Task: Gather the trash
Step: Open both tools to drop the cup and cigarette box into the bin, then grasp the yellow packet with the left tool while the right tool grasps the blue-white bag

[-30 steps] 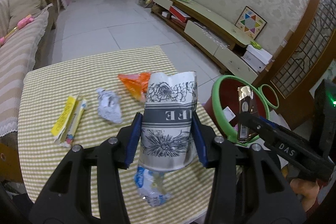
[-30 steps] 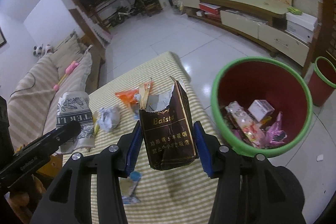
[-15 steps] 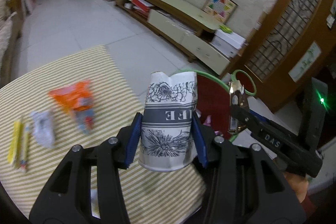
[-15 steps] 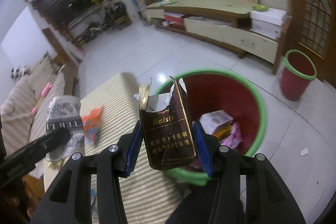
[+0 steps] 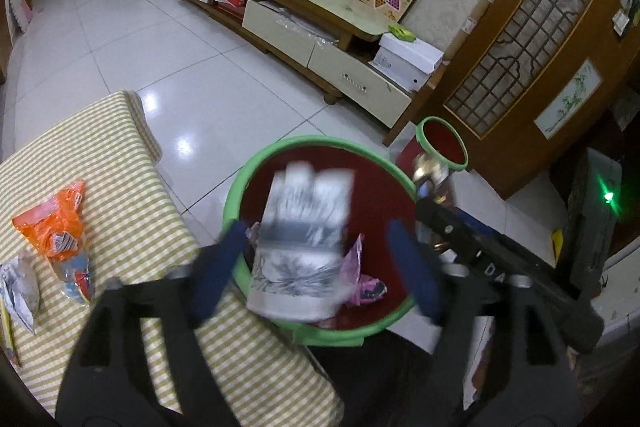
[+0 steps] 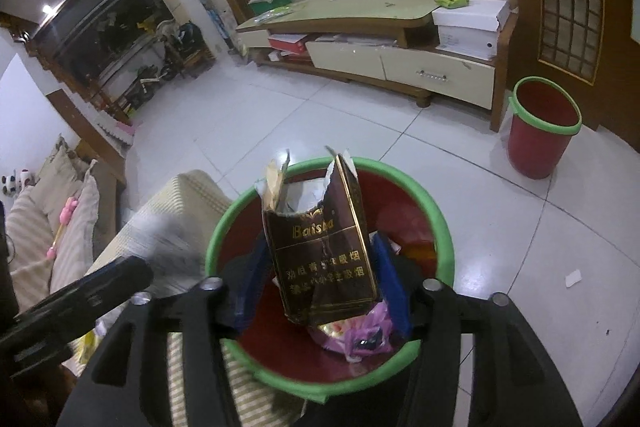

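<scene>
My left gripper (image 5: 316, 267) is open above the red bin with the green rim (image 5: 240, 187). The white paper cup with black flower print (image 5: 304, 243) is blurred between the spread fingers, touching neither, over the bin. My right gripper (image 6: 320, 287) is over the same bin (image 6: 440, 223). Its fingers stand a little apart from the torn brown cigarette pack (image 6: 324, 259), which tilts between them. Whether they still touch the pack is unclear. Pink and other wrappers (image 6: 360, 339) lie in the bin.
The checked table (image 5: 120, 195) at left holds an orange wrapper (image 5: 56, 223), a crumpled paper (image 5: 20, 283) and other litter. A second smaller red bin (image 6: 540, 131) stands by the wooden door. A low TV cabinet (image 5: 312, 39) runs along the wall.
Both grippers have swung from the table to above the bin. The left fingers have opened and let the cup go. The right fingers have widened around the pack.
</scene>
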`<state>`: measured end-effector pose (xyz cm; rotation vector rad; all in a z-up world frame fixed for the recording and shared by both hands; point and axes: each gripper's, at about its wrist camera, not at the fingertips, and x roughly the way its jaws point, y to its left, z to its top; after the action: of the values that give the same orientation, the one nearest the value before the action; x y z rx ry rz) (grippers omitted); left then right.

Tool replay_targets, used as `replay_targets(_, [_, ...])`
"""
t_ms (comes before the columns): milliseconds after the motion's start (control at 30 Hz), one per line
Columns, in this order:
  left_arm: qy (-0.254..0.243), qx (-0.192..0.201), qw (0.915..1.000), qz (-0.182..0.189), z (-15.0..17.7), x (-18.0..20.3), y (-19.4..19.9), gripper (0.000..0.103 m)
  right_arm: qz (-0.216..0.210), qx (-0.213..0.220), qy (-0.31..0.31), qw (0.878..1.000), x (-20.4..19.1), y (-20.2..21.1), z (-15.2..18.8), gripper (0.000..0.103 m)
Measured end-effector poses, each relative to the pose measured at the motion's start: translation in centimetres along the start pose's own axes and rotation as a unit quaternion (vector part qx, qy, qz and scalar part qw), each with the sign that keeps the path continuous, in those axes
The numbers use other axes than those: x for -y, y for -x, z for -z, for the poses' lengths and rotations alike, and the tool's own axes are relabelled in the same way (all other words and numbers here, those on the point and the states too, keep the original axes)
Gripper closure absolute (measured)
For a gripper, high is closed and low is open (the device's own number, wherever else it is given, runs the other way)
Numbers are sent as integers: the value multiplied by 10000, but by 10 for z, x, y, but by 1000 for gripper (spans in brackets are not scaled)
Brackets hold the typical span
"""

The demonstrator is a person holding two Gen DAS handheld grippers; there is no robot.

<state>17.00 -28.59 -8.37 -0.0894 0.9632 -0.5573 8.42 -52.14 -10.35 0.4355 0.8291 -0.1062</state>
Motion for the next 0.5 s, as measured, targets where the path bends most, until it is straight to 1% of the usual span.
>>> replay_targets(67, [15, 18, 10000, -14, 3, -4, 3, 26, 30, 21, -35, 10000, -1, -1, 0, 30])
replay_targets(200, [106, 31, 9997, -238, 16, -23, 18, 26, -24, -18, 23, 10000, -11, 2, 5, 31])
replay_targets(300, [252, 96, 9984, -489, 40, -50, 42, 26, -148, -145, 233, 9995, -29, 2, 14, 31])
replay_targets(400, [413, 164, 9935, -1046, 65, -90, 68, 26, -368, -330, 461, 9977, -52, -1, 26, 30])
replay_targets(500, [700, 158, 9835, -1661, 83, -145, 96, 26, -661, -610, 666, 9937, -83, -2, 48, 30])
